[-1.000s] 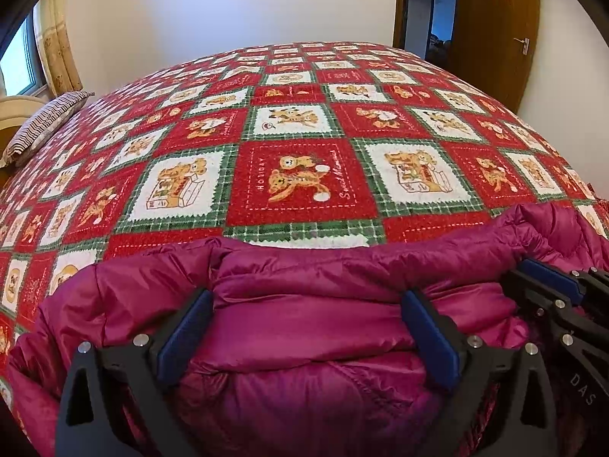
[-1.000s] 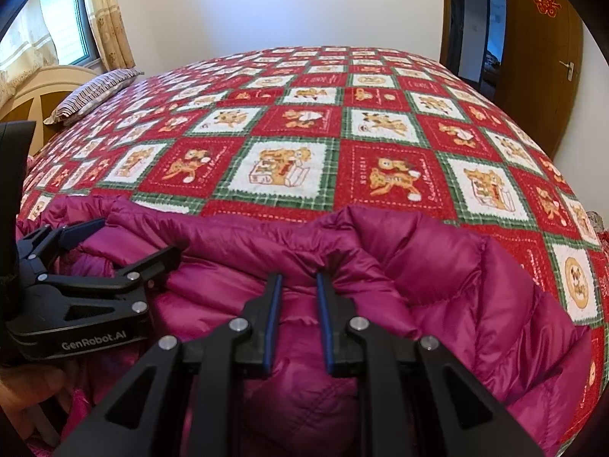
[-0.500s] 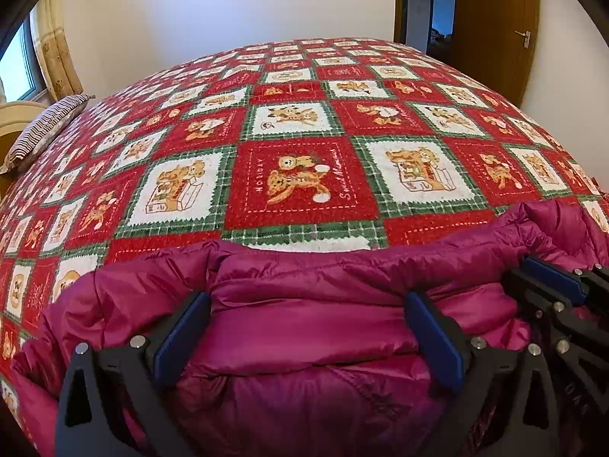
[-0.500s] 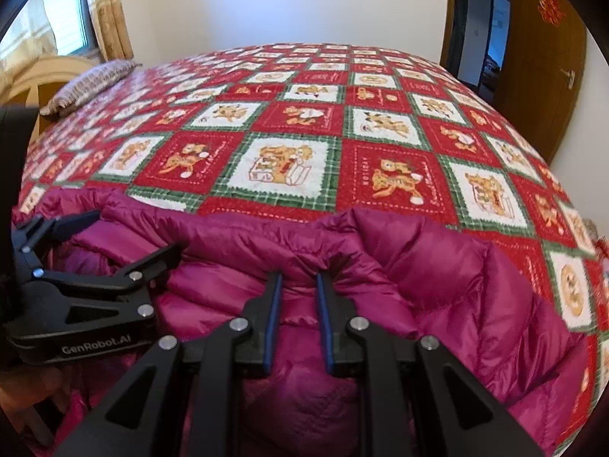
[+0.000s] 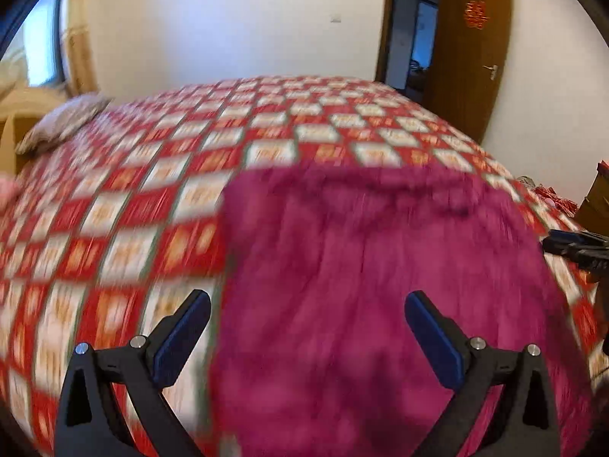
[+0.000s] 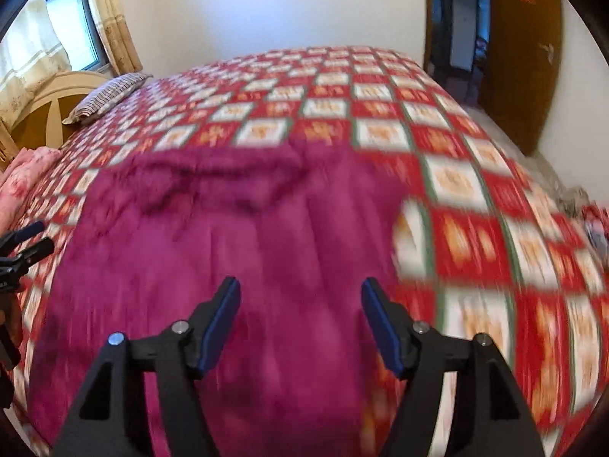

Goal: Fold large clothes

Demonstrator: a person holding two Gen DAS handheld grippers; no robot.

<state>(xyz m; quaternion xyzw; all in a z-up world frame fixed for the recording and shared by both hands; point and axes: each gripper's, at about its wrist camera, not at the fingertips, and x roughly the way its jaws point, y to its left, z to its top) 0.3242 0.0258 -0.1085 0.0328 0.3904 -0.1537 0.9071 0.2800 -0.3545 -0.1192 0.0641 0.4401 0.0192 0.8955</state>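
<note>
- The left gripper (image 5: 307, 325) stands wide, its blue pads apart with nothing pinched; its left pad hangs over the bedspread (image 5: 125, 205), its right pad over the jacket.
- The magenta puffer jacket (image 5: 373, 266) lies flat on the bed just ahead of and below this gripper, spreading from between the fingers out to its right; the picture is smeared by motion, so seams and edges are hard to read.
- The right gripper (image 6: 300, 321) has just been opening, and its jaws now stand apart with no cloth caught between the pads; the jacket (image 6: 236, 251) lies beneath and ahead of them, reaching mostly to its left.
- In the left wrist view, the right gripper's (image 5: 574, 247) tips show at the far right edge, beside the jacket's right border.
- Beyond the jacket the red, green and white checked bedspread (image 6: 475, 175) runs on to a striped pillow (image 6: 106, 97) far to the left, by a pale headboard (image 6: 42, 110).
- A brown door (image 6: 521, 49) stands far ahead on the right.
</note>
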